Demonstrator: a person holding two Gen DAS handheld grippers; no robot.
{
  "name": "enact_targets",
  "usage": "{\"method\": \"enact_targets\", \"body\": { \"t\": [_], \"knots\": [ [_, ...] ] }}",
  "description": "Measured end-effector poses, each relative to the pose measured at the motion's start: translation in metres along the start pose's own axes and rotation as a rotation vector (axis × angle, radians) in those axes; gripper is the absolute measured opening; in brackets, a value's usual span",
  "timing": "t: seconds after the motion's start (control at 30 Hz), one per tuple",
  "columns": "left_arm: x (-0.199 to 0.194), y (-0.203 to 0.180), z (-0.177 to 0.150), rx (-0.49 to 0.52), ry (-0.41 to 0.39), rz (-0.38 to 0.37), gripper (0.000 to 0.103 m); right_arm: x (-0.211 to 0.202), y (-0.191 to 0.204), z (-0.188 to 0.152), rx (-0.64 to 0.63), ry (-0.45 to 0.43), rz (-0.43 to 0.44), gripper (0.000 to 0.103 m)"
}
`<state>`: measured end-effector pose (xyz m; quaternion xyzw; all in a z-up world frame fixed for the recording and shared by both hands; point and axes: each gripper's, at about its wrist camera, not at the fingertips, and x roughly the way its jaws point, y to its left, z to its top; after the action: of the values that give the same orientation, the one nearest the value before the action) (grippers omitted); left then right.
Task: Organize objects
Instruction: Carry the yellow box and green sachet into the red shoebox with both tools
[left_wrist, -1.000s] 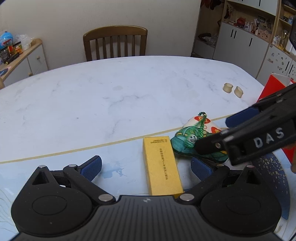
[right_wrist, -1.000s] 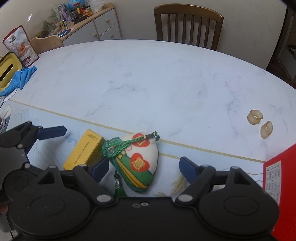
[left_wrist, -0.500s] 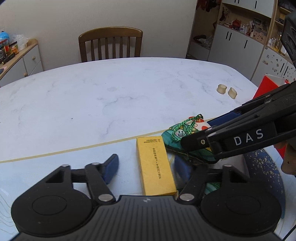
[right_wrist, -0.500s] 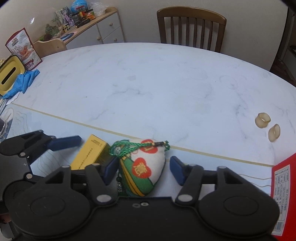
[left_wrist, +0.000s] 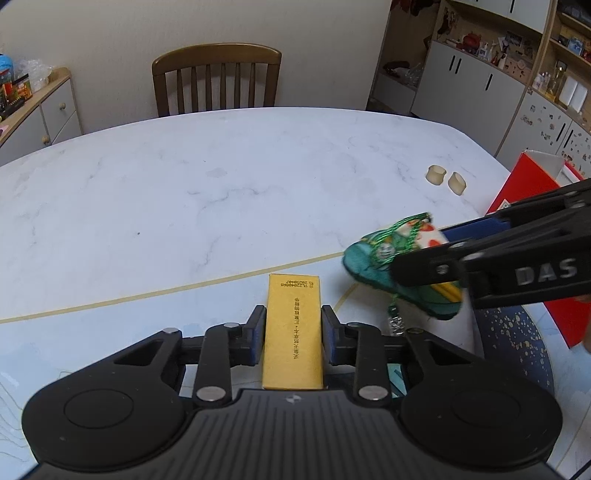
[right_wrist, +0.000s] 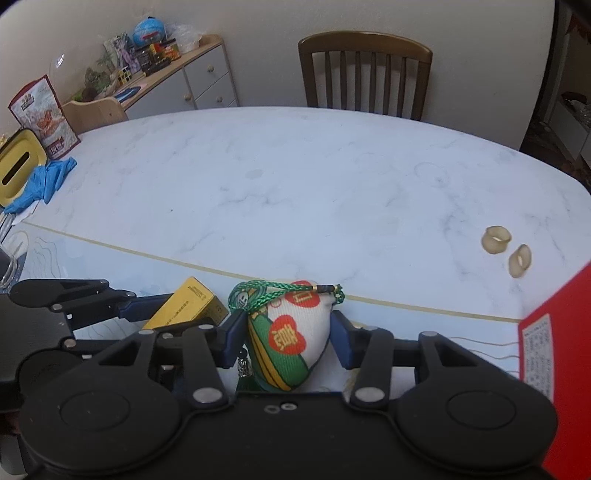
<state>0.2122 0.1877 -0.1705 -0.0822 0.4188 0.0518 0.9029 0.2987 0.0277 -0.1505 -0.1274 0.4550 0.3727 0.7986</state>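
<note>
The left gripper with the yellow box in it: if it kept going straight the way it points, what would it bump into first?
Probably the white marble tabletop: the left gripper, clamped on the yellow rectangular box, points down at bare table; depth is uncertain.

It was a home, a dining room by the look of it. A wide marble-patterned tabletop (left_wrist: 229, 177) filled the middle, with a wooden slat-back chair (left_wrist: 216, 79) pushed up at its far side. White cabinets (left_wrist: 476, 85) with open shelves of ornaments and knick-knacks stood along one wall. A low sideboard (right_wrist: 192, 74) held toys, a puzzle cube and snack packets. A snack bag (right_wrist: 44, 118) and a blue cloth (right_wrist: 44, 182) lay at the tabletop's edge.
</note>
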Motion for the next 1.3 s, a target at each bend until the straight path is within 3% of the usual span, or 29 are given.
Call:
{"method": "enact_targets", "body": {
  "t": [0.57,0.97,1.3],
  "knots": [
    [-0.054,-0.006,0.01,-0.02,0.031,-0.034,0.03,-0.092,-0.019,-0.011,0.055,-0.081,0.005,0.047],
    [-0.108,-0.057,0.022,0.062,0.022,-0.045,0.03,-0.165,-0.045,-0.027,0.041,-0.129,0.014,0.047],
    [-0.13,-0.119,0.04,0.102,0.019,-0.054,0.03,-0.213,-0.096,-0.039,0.048,-0.187,0.023,0.047]
  ]
}}
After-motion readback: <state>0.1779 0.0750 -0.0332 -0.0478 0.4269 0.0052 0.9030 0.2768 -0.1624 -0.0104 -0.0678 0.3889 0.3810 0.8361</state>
